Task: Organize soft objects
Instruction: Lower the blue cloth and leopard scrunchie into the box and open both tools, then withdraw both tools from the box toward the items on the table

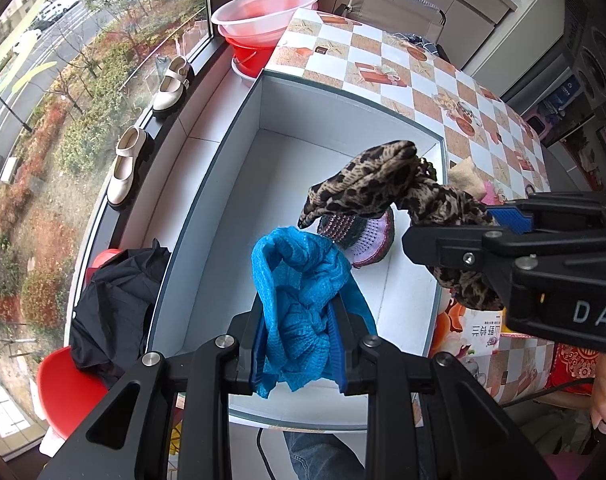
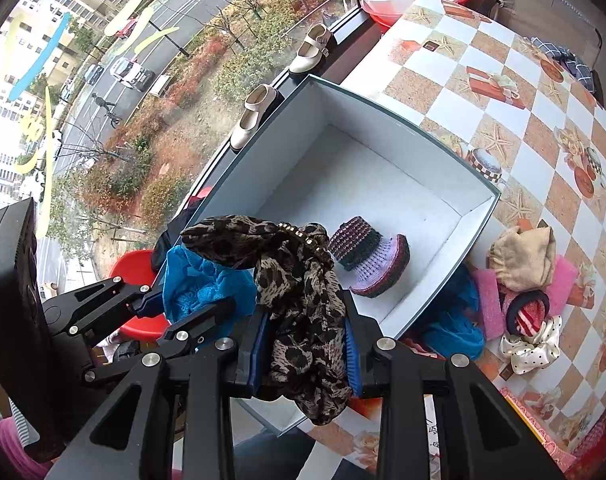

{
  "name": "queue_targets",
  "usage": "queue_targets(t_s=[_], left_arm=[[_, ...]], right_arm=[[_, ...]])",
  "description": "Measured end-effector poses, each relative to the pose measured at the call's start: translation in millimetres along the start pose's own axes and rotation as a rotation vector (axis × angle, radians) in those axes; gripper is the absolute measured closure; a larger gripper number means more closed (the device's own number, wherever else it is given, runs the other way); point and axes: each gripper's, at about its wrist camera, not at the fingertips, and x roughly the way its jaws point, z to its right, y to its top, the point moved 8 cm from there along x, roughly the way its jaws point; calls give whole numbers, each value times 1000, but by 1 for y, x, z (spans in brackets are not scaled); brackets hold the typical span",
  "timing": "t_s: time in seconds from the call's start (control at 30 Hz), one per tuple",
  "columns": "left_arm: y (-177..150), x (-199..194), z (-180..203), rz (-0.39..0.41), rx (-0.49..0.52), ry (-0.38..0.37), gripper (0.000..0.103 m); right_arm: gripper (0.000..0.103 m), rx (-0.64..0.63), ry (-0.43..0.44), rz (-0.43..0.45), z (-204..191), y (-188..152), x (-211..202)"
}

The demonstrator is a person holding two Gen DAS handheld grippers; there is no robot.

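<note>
Left hand-held gripper (image 1: 299,344) clamps blue cloth (image 1: 299,280), right (image 2: 307,352) clamps leopard scarf (image 2: 295,280); box (image 1: 259,100) floor seemingly mostly bare.

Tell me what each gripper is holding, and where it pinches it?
The left gripper pinches the blue knit cloth around its bunched middle. The right gripper pinches the leopard-print scarf around its gathered middle, both ends hanging free.

Both cameras ride on the grippers and look steeply down along their fingers from close above the white box (image 1: 263,184) at the window edge of the checkered table (image 1: 383,64). The left view faces the box's near end; the right view (image 2: 403,184) looks from its right side. Both share the box, the knitted hat (image 1: 363,236) (image 2: 367,260), and each other's gripper
</note>
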Motion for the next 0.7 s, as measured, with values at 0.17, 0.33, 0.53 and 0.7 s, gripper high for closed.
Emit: queue_targets(t_s=[0.17, 0.33, 0.53, 0.7], left_arm=[[-1, 1, 0, 2, 1, -2, 73], [-6, -1, 4, 21, 31, 13, 19], [-10, 0, 4, -7, 24, 16, 12], [-11, -3, 6, -33, -10, -32, 0]], right_arm=[[70, 2, 0, -4, 1, 5, 5], [39, 31, 21, 5, 2, 9, 4], [6, 57, -11, 26, 15, 12, -8], [0, 143, -6, 33, 37, 2, -28]])
